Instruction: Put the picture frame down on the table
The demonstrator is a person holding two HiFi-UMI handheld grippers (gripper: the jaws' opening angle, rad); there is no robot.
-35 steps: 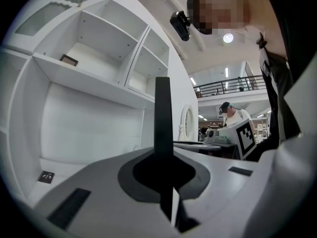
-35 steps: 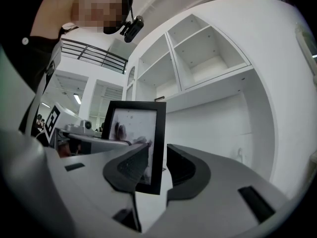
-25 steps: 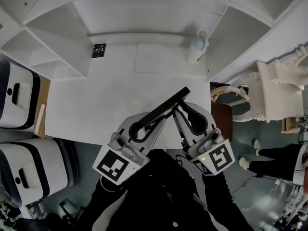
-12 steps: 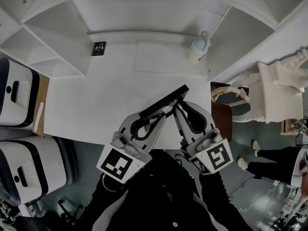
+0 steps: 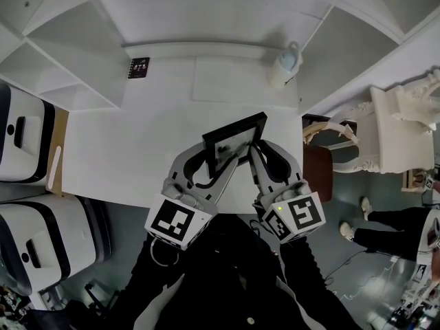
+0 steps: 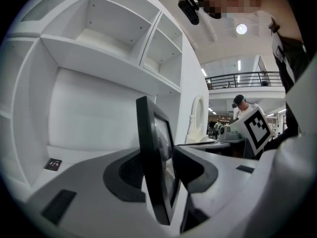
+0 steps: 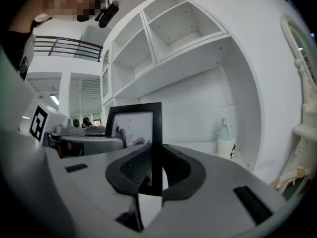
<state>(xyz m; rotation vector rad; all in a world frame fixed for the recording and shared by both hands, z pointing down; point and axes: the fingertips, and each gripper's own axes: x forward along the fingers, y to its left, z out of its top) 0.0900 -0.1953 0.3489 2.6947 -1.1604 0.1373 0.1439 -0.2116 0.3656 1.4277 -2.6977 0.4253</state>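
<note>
Right now the picture frame (image 5: 234, 143) is held between both grippers over the near part of the desk (image 5: 130, 150), close to its front edge. It is tilted, with its glass side turned partly up toward the head view. The left gripper (image 5: 223, 159) has its fingers clamped on the frame's left side, and its own view shows the black bar edge-on between the pads. The right gripper (image 5: 249, 155) has its fingers closed on the right side bar, which runs straight up between them in the right gripper view. No view shows whether the lower edge touches the desk yet.

The step in hand looks like the set-down itself: the frame is positioned over open desk but not yet released. The bare area beneath seems roomy, with the pale bottle (image 5: 287, 64) and the small black card (image 5: 139, 67) well apart at the back.

The next move probably calls for lowering both grippers together, keeping the frame level between them so it does not twist. Once it is resting, both pairs of fingers should open and draw back without knocking it.
</note>
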